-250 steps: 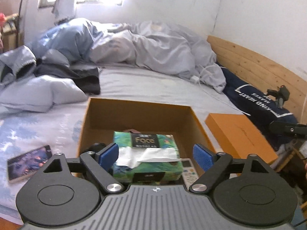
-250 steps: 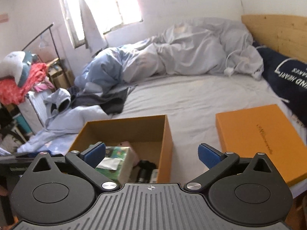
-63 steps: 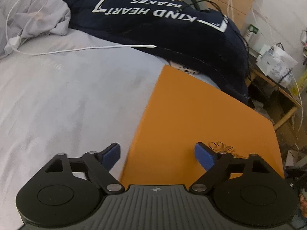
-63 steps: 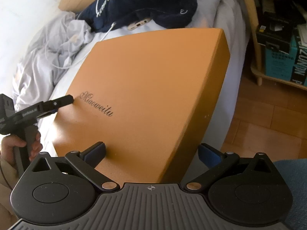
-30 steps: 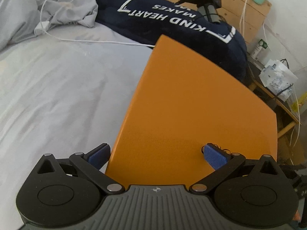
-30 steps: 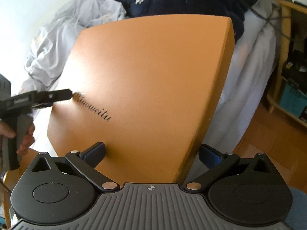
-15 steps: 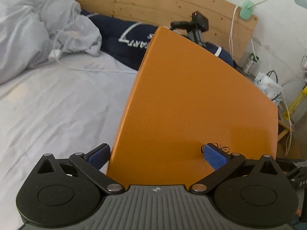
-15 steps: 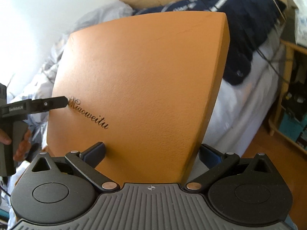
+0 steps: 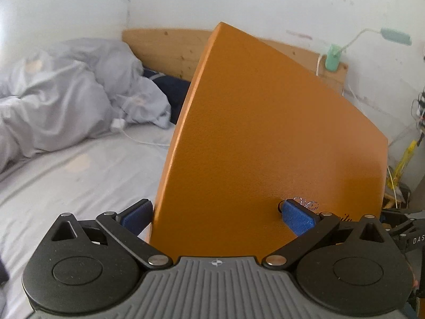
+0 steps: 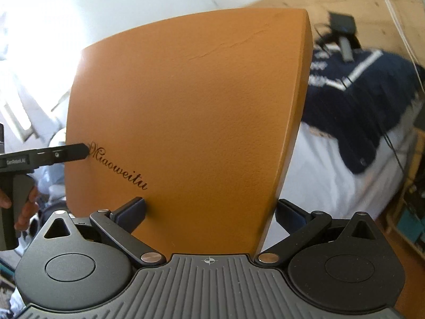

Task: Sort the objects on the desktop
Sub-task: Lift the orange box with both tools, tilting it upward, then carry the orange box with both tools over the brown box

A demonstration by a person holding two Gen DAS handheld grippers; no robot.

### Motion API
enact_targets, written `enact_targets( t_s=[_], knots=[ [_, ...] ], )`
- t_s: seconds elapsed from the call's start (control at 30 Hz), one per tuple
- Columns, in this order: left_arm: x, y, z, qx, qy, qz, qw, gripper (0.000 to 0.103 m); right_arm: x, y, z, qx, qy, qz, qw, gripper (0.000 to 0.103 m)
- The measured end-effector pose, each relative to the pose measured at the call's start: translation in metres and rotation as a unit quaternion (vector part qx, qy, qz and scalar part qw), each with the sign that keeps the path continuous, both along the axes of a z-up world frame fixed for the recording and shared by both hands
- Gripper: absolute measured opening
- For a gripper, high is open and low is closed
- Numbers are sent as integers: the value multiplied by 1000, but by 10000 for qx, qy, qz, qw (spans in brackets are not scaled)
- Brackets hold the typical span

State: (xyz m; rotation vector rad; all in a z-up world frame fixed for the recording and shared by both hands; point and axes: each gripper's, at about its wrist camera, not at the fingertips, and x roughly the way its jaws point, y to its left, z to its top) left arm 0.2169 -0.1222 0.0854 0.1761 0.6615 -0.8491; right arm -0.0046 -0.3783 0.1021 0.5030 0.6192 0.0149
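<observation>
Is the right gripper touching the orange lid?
Touching. The right wrist view shows the right gripper with its jaws pressed against both faces of the orange lid.

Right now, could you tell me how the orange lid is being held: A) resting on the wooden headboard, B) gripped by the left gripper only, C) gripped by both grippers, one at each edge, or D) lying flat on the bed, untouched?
C: the left gripper and right gripper each clamp an edge of the orange lid, raised above the bed.
</observation>
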Motion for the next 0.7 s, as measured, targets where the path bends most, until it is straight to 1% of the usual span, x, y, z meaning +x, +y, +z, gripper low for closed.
enact_targets(
  t_s=[0.2,0.37,0.47,0.57,0.7],
  knots=[
    [-35,44,27,-117,-305,484,9983,103,-9,35,33,-191,-297,515,9980,103],
    [-64,83,42,-151,-521,952,9940,103,-6,73,45,-264,-398,1082,9930,103],
    [-78,109,42,-175,-537,1289,9900,103,-1,96,48,-319,-387,1439,9883,103],
    [-88,134,35,-200,-490,1601,9857,103,5,118,45,-393,-313,1776,9828,103],
    [-97,163,18,-220,-275,1986,9795,103,17,143,37,-514,-145,2158,9750,103]
  ],
)
